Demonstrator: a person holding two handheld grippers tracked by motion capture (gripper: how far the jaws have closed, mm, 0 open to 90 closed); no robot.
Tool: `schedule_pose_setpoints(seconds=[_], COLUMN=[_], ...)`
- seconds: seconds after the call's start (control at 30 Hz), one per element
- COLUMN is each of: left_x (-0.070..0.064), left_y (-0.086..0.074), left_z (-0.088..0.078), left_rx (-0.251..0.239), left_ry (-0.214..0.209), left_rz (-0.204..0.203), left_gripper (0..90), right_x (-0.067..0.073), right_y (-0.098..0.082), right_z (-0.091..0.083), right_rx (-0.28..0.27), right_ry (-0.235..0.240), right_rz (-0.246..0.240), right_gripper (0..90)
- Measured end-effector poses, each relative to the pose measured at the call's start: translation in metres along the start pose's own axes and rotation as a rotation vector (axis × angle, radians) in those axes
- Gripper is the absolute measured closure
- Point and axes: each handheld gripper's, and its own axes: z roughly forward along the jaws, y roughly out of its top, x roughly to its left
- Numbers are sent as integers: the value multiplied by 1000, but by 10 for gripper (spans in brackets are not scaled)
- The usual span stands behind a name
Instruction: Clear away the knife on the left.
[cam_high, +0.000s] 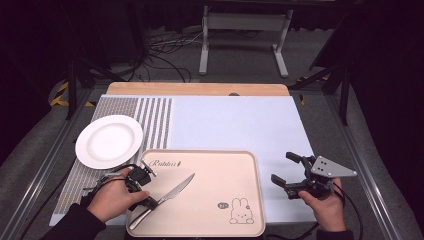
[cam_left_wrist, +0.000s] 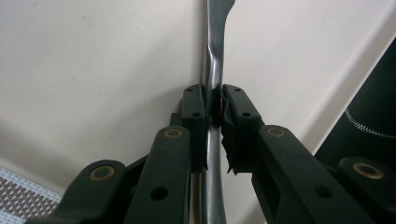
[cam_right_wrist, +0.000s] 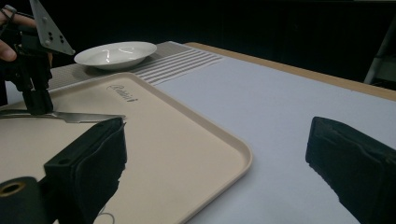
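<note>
Your left gripper (cam_high: 145, 196) was clamped on the knife (cam_high: 165, 199), which lay on the beige tray (cam_high: 210, 227) near its left edge, blade pointing toward the middle. In the left gripper view the black jaws pinched the knife (cam_left_wrist: 211, 140) at the neck of its handle, just behind the blade. That looked like a sound place to hold: the steel is stiff and fairly light, but smooth and slippery, so I judged it could swivel between the pads if you lifted fast. Your right gripper (cam_high: 292, 175) stood wide and held nothing, over the bench beside the tray. A white plate (cam_high: 108, 141) sat well apart.
</note>
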Motion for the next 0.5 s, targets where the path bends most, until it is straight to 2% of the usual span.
schedule_pose_setpoints(seconds=[0.1,0.2,0.27,0.37,0.5], left_x=[0,-4,-8,-12,-20], left_y=[0,1,2,2,5], left_z=[-1,-2,-4,-7,-9], left_rx=[7,1,3,-2,-36], left_ry=[3,29,59,75,115], left_rz=[7,23,55,89,162], left_gripper=[774,642,521,465,323], right_x=[0,0,0,0,0], right_y=[0,-1,-1,-1,-1], right_z=[1,1,1,2,2], right_rx=[1,1,3,2,0], right_ry=[4,4,5,10,11], right_rz=[-1,1,3,2,0], right_gripper=[54,53,51,51,50])
